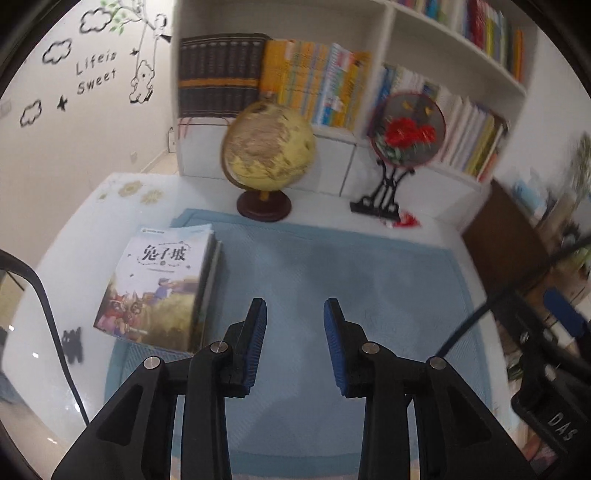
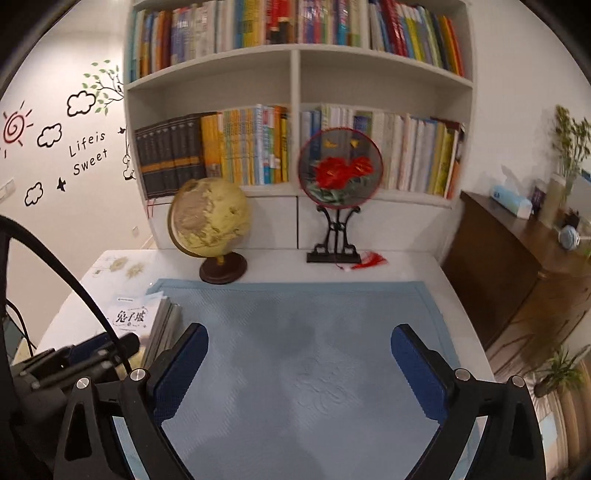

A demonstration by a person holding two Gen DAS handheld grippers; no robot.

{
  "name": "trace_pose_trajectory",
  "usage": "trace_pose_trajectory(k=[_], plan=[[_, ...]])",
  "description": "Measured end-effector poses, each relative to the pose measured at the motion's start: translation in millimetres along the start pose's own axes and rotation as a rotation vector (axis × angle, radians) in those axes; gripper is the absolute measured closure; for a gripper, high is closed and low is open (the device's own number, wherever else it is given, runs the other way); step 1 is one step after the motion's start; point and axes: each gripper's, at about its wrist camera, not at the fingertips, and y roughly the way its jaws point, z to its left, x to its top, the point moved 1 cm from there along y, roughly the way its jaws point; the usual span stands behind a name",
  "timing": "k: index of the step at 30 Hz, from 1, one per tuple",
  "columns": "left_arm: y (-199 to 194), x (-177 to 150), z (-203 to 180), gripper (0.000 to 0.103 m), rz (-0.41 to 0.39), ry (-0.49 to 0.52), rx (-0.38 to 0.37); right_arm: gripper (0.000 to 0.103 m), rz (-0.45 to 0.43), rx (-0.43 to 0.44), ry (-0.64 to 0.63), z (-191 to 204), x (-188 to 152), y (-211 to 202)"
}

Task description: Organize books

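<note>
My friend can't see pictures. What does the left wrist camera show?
An open, empty left tool hangs over a blue mat on a white table. A stack of books lies at the mat's left edge; a globe, a round flower fan and a full bookshelf stand behind.

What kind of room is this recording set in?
Probably a home study or a child's reading room: a white bookshelf packed with books, a desk carrying a globe and a blue mat, and cartoon wall decals reading "Life is Sweet".
</note>
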Motion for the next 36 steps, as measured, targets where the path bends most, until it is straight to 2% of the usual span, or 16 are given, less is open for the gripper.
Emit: trace_pose_trajectory(k=[4, 11, 23, 28, 33, 36], plan=[[-2, -9, -26, 0.074, -0.001, 0.006, 0.008, 0.004, 0.017, 0.044, 0.019, -26, -3, -3], [0, -25, -56, 0.074, 0.007, 0.005, 0.043, 0.004, 0.052, 0.053, -0.02, -44, -11, 9], [1, -27, -74, 0.074, -0.007, 0.015, 0.056, 0.004, 0.071, 0.079, -0.012, -63, -8, 18], [4, -25, -77, 0.074, -0.013, 0.033, 0.084, 0.004, 0.084, 0.085, 0.0, -64, -8, 24], [8, -24, -81, 0.071, -0.012, 0.072, 0.129, 0.004, 0.106, 0.077, 0.011, -66, -10, 32], [11, -22, -82, 0.061, 0.0, 0.092, 0.144, 0.004, 0.113, 0.065, 0.013, -65, -11, 35]])
